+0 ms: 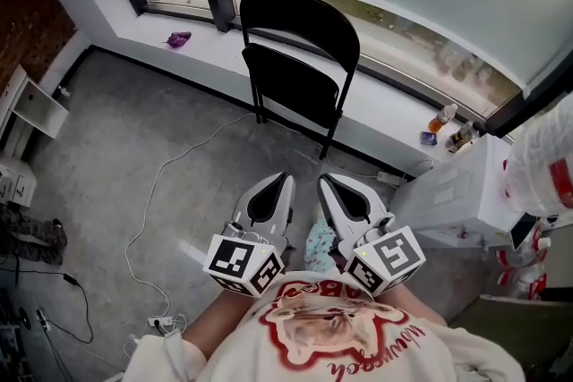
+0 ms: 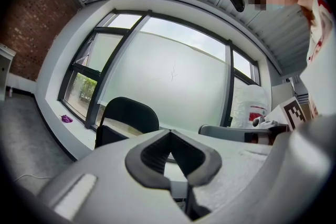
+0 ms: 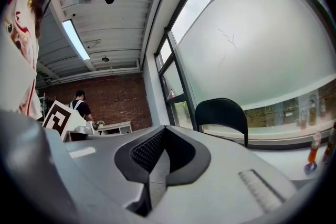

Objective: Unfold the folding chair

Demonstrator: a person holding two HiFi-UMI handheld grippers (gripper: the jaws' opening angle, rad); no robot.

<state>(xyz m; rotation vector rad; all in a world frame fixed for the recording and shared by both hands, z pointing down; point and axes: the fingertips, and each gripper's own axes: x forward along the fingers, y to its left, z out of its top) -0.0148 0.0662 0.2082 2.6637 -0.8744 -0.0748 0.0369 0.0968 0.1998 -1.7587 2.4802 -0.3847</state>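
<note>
Black folding chair [image 1: 297,58], still folded up. It stands upright on the grey floor [image 1: 125,148], right against the low white window ledge [image 1: 210,42]. The rounded backrest [image 1: 300,18] is on top, and the seat panel [image 1: 291,87] is tipped up flat just below it. Thin black legs [image 1: 329,139] run down to the floor, close together.

Purple scrap [image 1: 178,38] and bottle [image 1: 442,117] sit on windowsill [image 1: 215,58]; cable [image 1: 154,188] crosses floor [image 1: 98,148].
</note>
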